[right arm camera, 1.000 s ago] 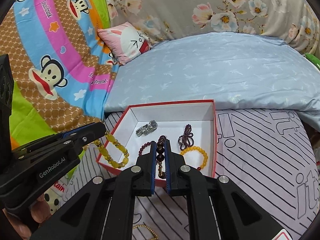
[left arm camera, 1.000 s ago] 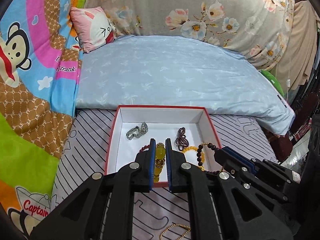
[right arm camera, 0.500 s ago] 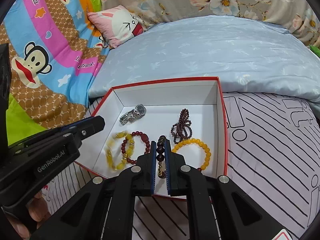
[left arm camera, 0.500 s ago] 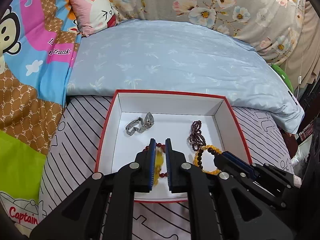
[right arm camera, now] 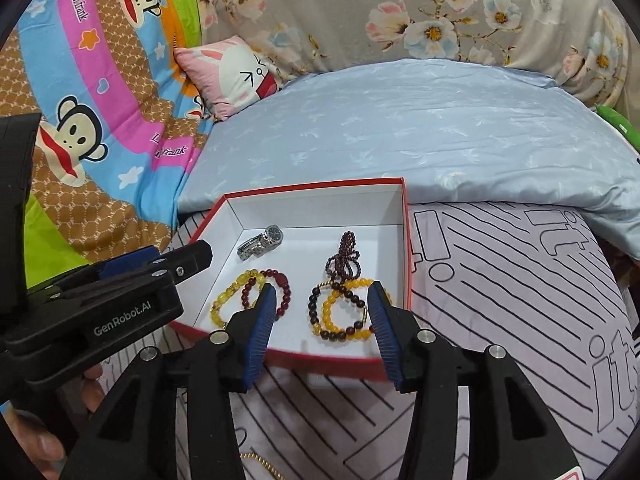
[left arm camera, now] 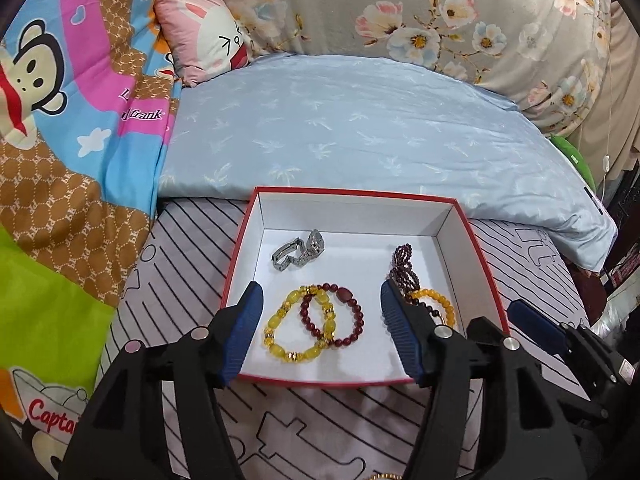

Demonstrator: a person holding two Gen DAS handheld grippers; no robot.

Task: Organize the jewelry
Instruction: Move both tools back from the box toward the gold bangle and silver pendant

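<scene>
Jewelry lies gathered in the shallow red-edged white cardboard box (left arm camera: 476,240) on the striped bedsheet (right arm camera: 520,300), and the biggest risk is to that box: it sits on soft bedding, so a finger catching its near wall on the way out could tip or slide it and scatter everything.

Next, the left gripper (left arm camera: 320,328) has its jaws opening, with nothing pinched between them; the chunky yellow bead bracelet (left arm camera: 296,328) lies on the floor of the box below, overlapping the dark red bead bracelet (left arm camera: 340,316). A pad dragged low could hook both and pull them out together.

The right gripper (right arm camera: 322,326) is likewise opening and empty, over a dark brown bead bracelet (right arm camera: 332,320) that lies across an orange bead bracelet (right arm camera: 348,312), touching the small purple bead strand (right arm camera: 344,256). These three could snag into a knot.

The silver metal wristwatch (left arm camera: 298,250) sits apart at the back, safest of all.

Smallest, a thin gold chain (right arm camera: 260,462) remains outside on the sheet, easily overlooked or pressed into a fold.
</scene>
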